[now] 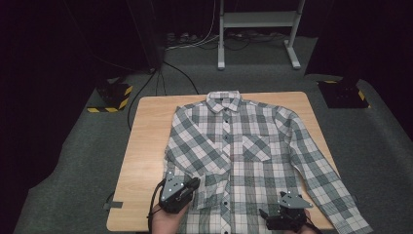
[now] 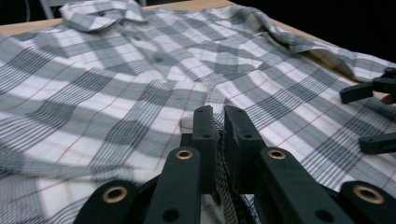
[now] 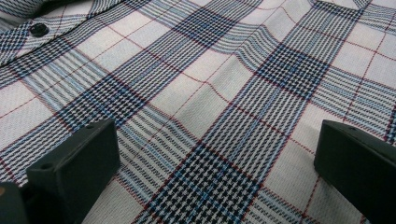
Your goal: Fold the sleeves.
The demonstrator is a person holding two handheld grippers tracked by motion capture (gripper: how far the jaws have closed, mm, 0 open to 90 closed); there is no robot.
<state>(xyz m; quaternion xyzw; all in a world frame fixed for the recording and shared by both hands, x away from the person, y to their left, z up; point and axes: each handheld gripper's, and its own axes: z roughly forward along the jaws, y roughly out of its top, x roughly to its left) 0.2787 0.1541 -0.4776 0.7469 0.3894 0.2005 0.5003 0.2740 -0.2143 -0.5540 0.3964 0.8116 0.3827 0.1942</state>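
The plaid shirt (image 1: 243, 151) lies face up, covering most of the table (image 1: 146, 146). At its near hem, the left gripper (image 1: 195, 184) pinches the folded-in sleeve; carry it across smoothly. The right gripper (image 1: 265, 214) hovers wide open beside it.

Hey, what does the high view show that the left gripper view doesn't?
High view alone: the whole wooden table, grey floor, a white frame behind, and the person's hands under both grippers.

Left gripper view alone: the left gripper seen close, jaws shut on a pinch of fabric, and the right gripper with jaws apart.

Both: the plaid shirt spread flat, collar at the far end.
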